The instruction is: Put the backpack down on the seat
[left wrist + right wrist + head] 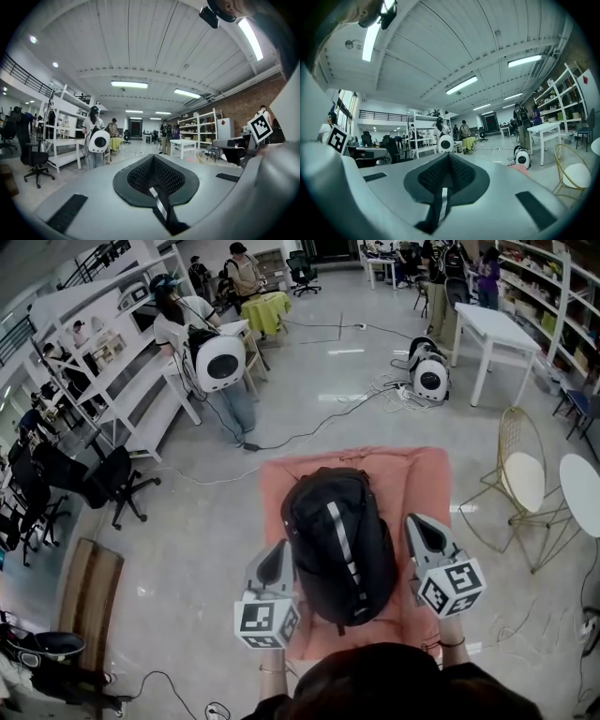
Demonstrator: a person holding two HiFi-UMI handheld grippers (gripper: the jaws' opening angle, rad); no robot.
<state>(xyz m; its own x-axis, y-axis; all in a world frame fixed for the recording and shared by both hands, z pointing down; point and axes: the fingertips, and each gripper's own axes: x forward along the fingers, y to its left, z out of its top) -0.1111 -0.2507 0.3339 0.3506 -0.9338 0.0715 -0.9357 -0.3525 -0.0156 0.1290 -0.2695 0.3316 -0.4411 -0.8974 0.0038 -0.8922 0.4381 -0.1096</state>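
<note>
One black backpack [337,540], long axis running away from person, over pink seat [422,474]

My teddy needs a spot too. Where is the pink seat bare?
Bare seat shows along the far edge, beyond the backpack, widest at the right corner. Both sides are crowded: the left gripper and right gripper hold it.

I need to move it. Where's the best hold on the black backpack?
Probably its side edges, the left gripper and right gripper each coming in from its own side: the backpack lies lengthwise on the seat, bulging, no handle showing.
</note>
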